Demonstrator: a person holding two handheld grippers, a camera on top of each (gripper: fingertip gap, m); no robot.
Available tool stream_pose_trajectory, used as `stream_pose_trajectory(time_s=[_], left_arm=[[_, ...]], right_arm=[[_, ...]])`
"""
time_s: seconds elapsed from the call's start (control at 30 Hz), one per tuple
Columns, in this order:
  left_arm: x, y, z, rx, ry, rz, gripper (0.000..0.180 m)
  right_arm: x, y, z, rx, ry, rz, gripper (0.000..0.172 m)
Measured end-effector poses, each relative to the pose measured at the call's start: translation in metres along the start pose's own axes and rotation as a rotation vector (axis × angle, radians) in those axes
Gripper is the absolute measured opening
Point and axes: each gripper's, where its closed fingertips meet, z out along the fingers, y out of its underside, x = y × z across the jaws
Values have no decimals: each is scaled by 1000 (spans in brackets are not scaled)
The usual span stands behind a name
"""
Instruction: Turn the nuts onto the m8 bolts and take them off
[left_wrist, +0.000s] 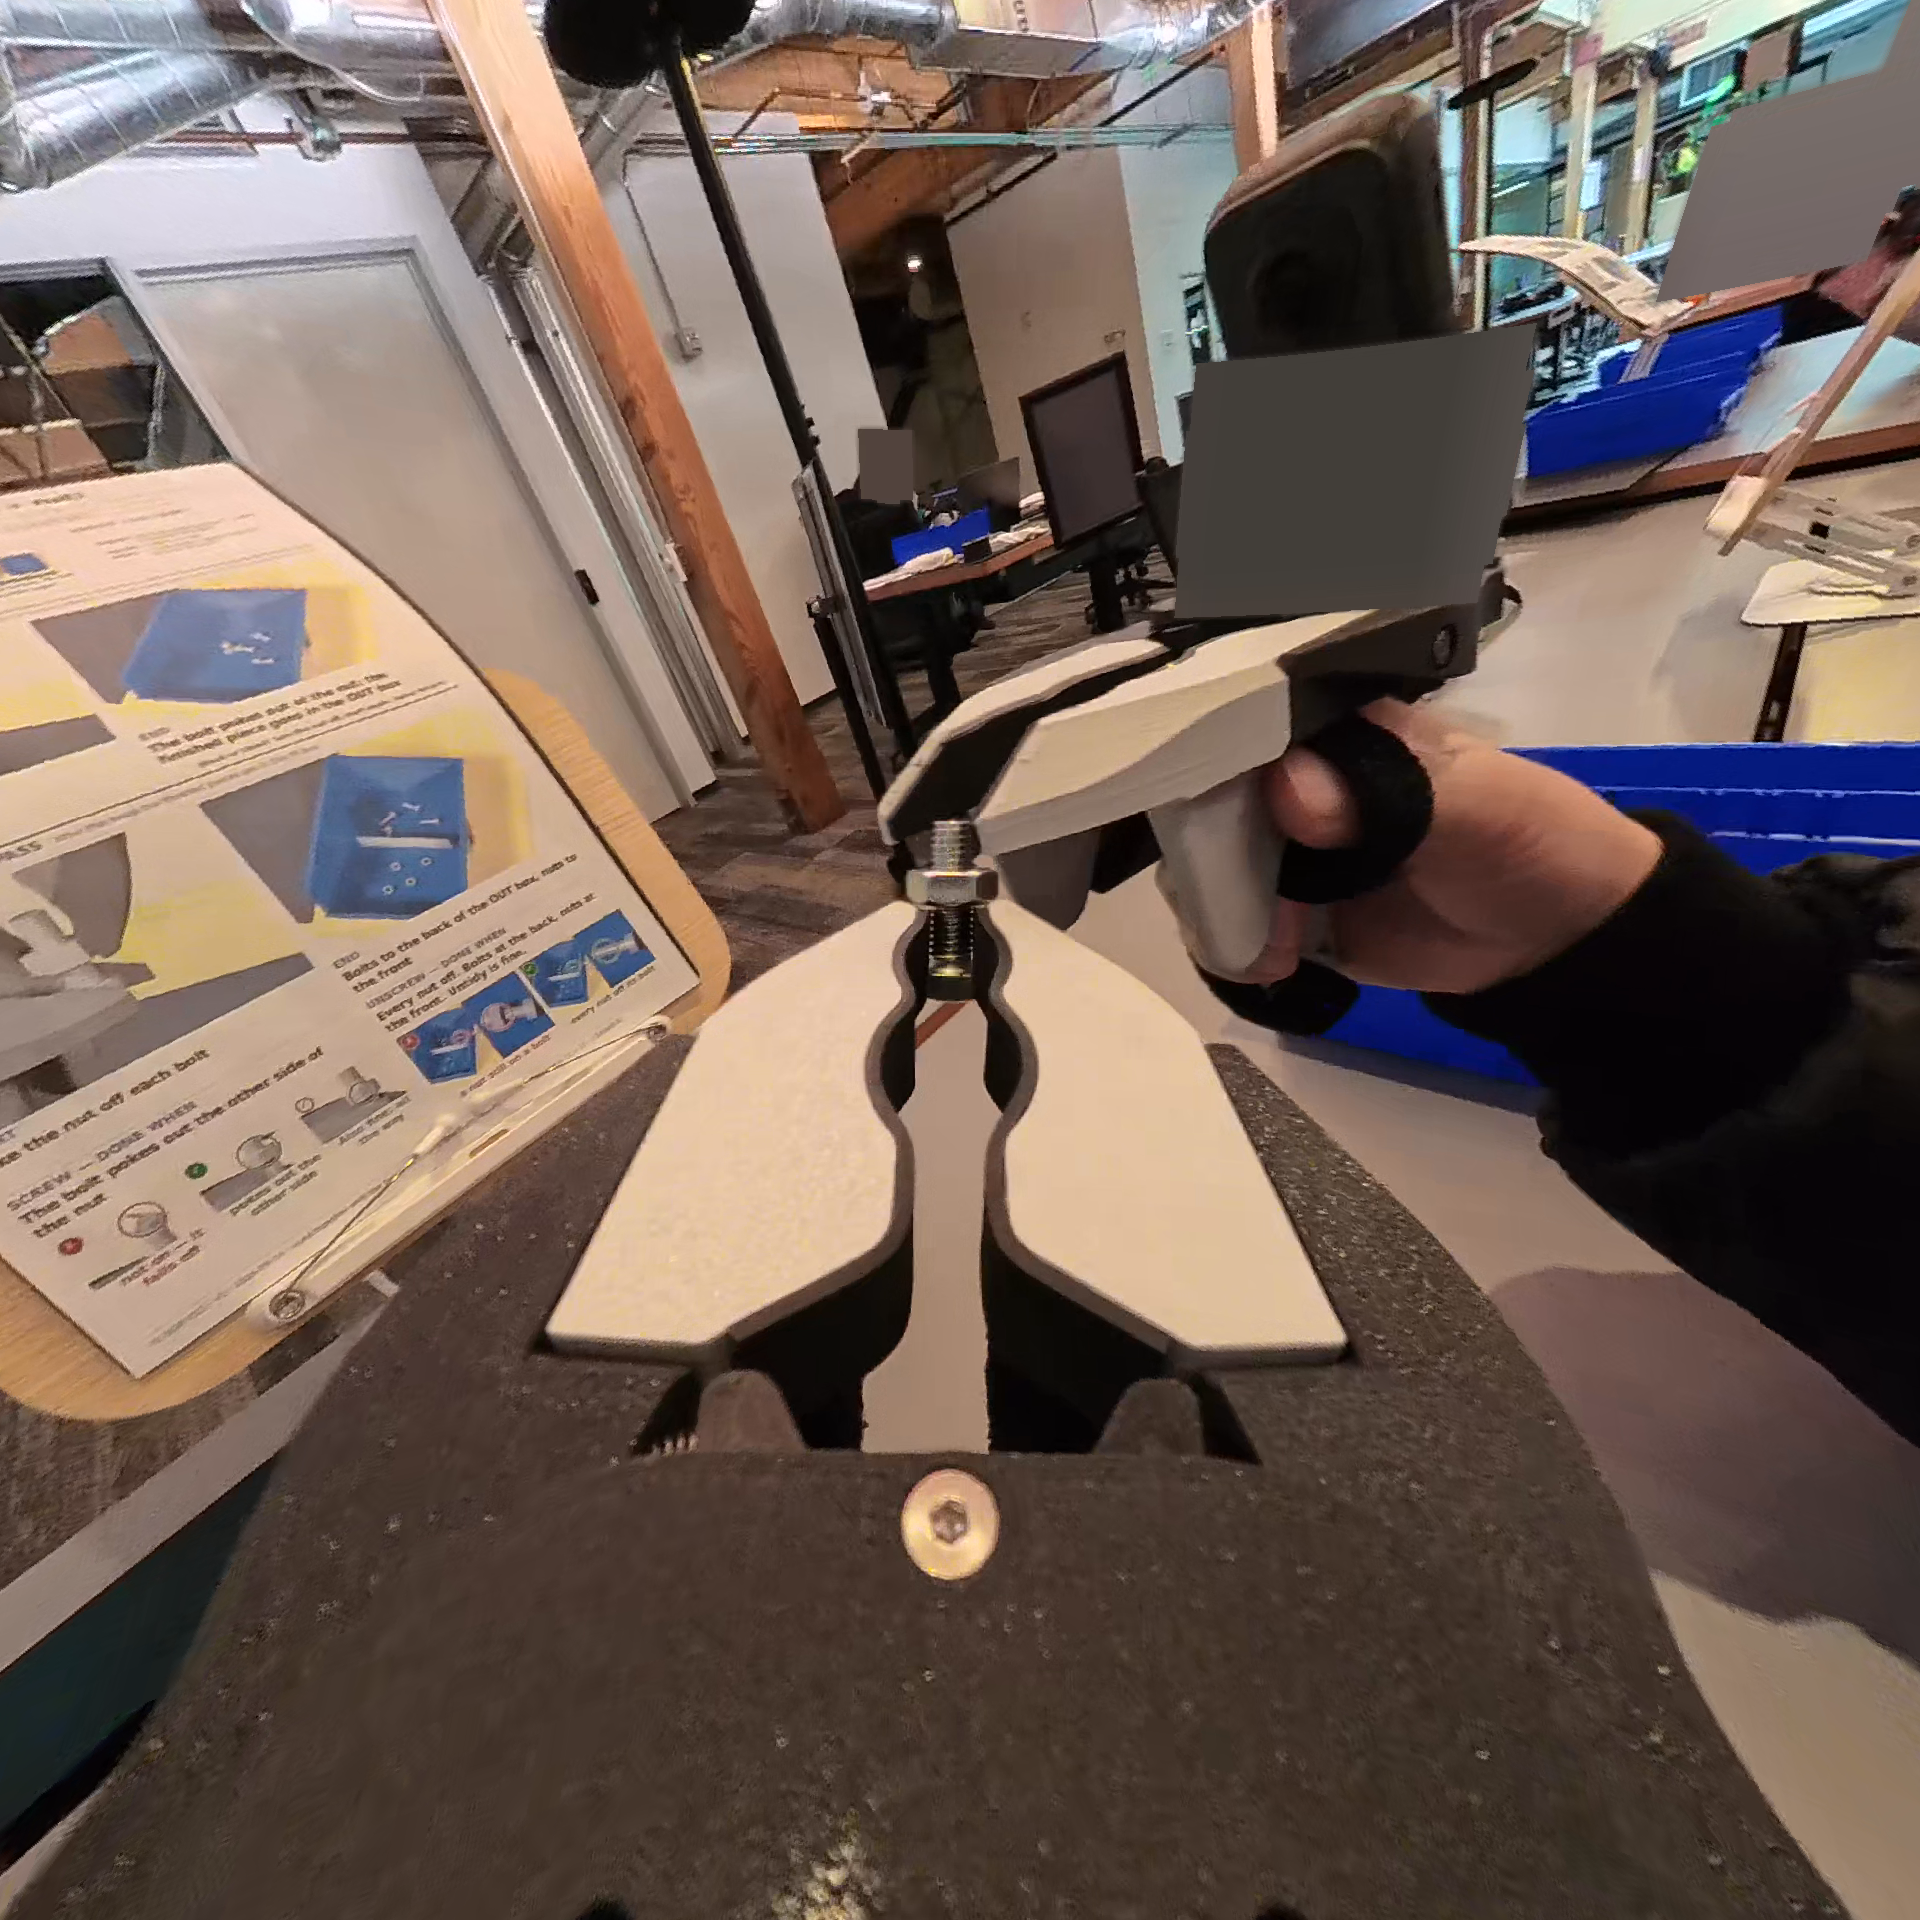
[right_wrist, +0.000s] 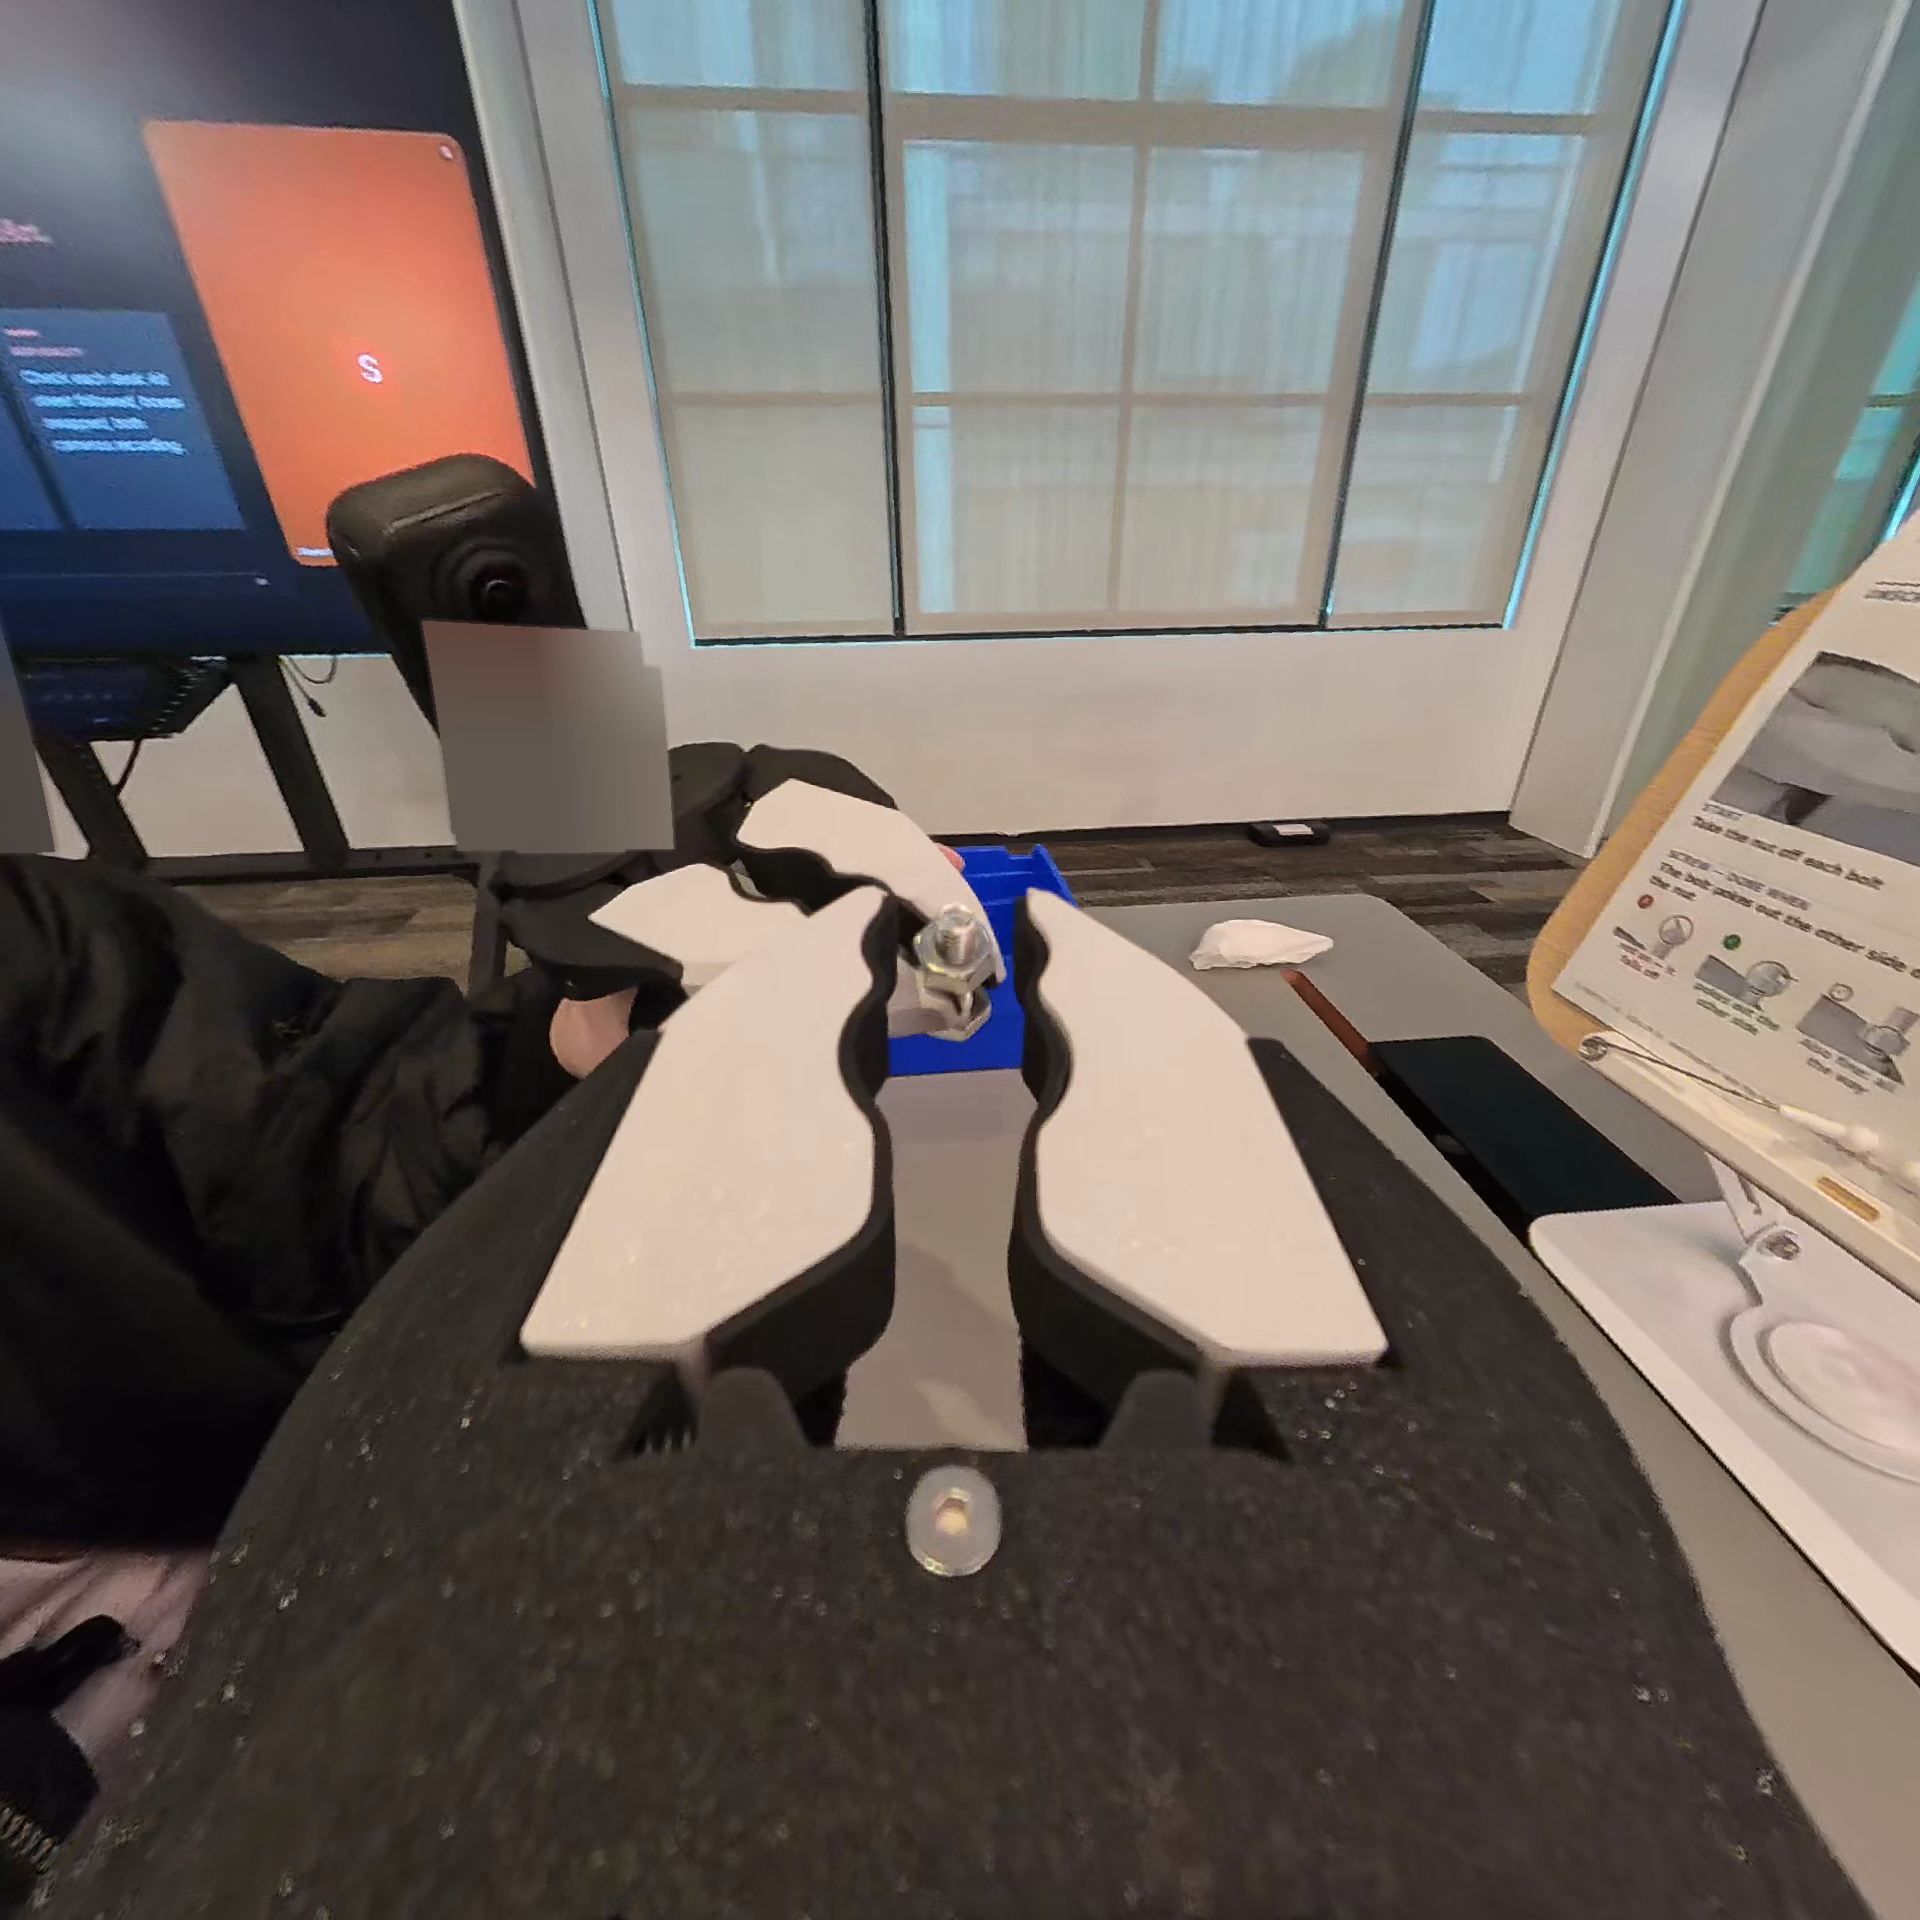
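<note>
In the left wrist view my left gripper (left_wrist: 948, 961) is shut on the lower shank of a silver bolt (left_wrist: 948, 940), which it holds upright in the air. A hex nut (left_wrist: 951, 885) sits on the thread just above my fingertips, and the bolt's end pokes out above it. My right gripper (left_wrist: 940, 821) reaches in from the right around the bolt's top. In the right wrist view my right gripper (right_wrist: 951, 966) is open. The nut (right_wrist: 948, 975) and bolt stand between its pads, and the right pad (right_wrist: 1039, 966) is clearly apart from them. The left gripper (right_wrist: 940, 1003) holds the bolt from the left.
A blue bin (left_wrist: 1714, 810) stands on the grey table behind the right hand; it also shows in the right wrist view (right_wrist: 987, 1039). An instruction board (left_wrist: 312, 883) stands at the left. A crumpled white tissue (right_wrist: 1257, 943) and a black pad (right_wrist: 1507, 1122) lie on the table. Only a small space, under 4 cm, lies between the two pairs of fingers.
</note>
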Motion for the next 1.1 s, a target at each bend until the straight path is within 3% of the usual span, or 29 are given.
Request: stream_pose_trajectory(time_s=[0.1,0.5,0.6,0.7,1.1], left_arm=[[2,-5,-3,22,26,-14,7],[0,-3,-9,51,83,-43,8],[1,0,-12,33,91,-39,30],[-2,16,-12,-78,85,-5,53],[4,27,-6,-117,104,19,33]], right_arm=[[-4,-3,1,32,-32,5,7],[-5,3,9,15,-20,-8,7],[-2,6,8,6,8,-2,7],[-2,6,7,9,6,21,7],[-6,15,10,-97,41,-71,7]])
